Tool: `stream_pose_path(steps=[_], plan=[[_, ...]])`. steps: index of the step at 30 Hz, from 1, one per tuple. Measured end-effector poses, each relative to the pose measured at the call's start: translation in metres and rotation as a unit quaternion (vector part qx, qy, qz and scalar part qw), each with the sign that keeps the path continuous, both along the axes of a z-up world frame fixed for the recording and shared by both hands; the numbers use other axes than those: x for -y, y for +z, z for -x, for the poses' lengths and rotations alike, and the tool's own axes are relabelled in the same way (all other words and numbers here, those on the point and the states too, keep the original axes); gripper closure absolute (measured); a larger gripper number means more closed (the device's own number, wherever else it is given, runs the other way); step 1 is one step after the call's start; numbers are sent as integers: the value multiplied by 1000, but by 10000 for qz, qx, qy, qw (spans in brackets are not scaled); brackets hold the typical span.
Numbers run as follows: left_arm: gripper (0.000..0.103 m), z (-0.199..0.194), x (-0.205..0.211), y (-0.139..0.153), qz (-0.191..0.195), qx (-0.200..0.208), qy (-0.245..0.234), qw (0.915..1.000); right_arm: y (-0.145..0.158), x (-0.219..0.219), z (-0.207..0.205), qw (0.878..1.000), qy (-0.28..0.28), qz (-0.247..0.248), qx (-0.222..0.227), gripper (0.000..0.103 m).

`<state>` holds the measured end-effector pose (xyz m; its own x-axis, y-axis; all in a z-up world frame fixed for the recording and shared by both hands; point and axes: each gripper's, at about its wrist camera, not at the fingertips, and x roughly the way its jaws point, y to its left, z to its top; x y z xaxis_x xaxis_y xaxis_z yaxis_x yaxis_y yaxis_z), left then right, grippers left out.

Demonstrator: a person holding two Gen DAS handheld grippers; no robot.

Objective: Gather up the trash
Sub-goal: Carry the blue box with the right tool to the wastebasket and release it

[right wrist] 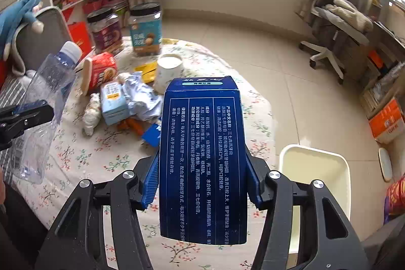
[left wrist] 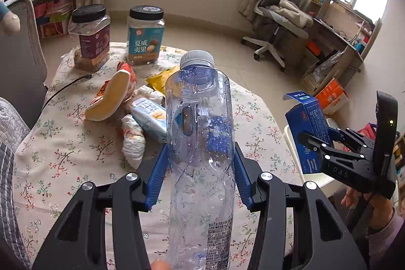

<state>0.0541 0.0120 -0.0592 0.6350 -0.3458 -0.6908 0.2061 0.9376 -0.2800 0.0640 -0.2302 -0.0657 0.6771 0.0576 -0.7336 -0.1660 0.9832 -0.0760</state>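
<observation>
**Both grippers loaded: bottle and carton above floral table**

- Clear plastic bottle (left wrist: 200, 143): white screw cap on, walls beaded with droplets, blue label partly torn. Pinched at mid-body between the blue pads of the left gripper (left wrist: 200, 163), held upright above the table (left wrist: 63, 156).
- Dark blue toothpaste carton (right wrist: 202, 156): end flap open, white Chinese print in columns on the upper face. Clamped by its sides in the right gripper (right wrist: 202, 168), above the table's near edge.
- Cream plastic bin (right wrist: 316, 168): on the floor just beside the table; contents cannot be seen.
- Trash pile (right wrist: 121, 100) at table centre: red snack tub on its side, light blue small carton, crumpled tissue, yellow wrapper, white paper cup (right wrist: 168, 72) upside down.
- Two black-lidded clear jars: purple label (right wrist: 105, 29); blue label (right wrist: 145, 28) reading 夏威夷果, holding nuts
</observation>
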Motion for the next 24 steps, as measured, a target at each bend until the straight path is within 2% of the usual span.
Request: stream_pose_path(steps=[4,7,13,17,19,20,24], plan=[[54,1,23,3,0,89,-132,9999,5,39,7,9967,-754,-232,208,49],[54,1,45,3,-78,133,-274,9995,3,67,6,9895,-1357,-445,228,49],[54,-2,101,0,-180,98,-670,9975,-13,116,11,9668,-2453,-720,-30,49],[54,-6,148,-1,-190,77,-998,9948,-18,141,16,9490,-2993,-978,-132,47],[54,-7,173,-2,-186,68,-1170,9929,-17,152,22,9411,-3217,-1040,-87,37],[54,-8,184,-2,-189,74,-1250,9919,-17,154,21,9374,-3324,-1039,-44,29],[54,-14,227,-4,-168,45,-1516,9883,-10,177,37,9239,-3680,-1036,181,20]])
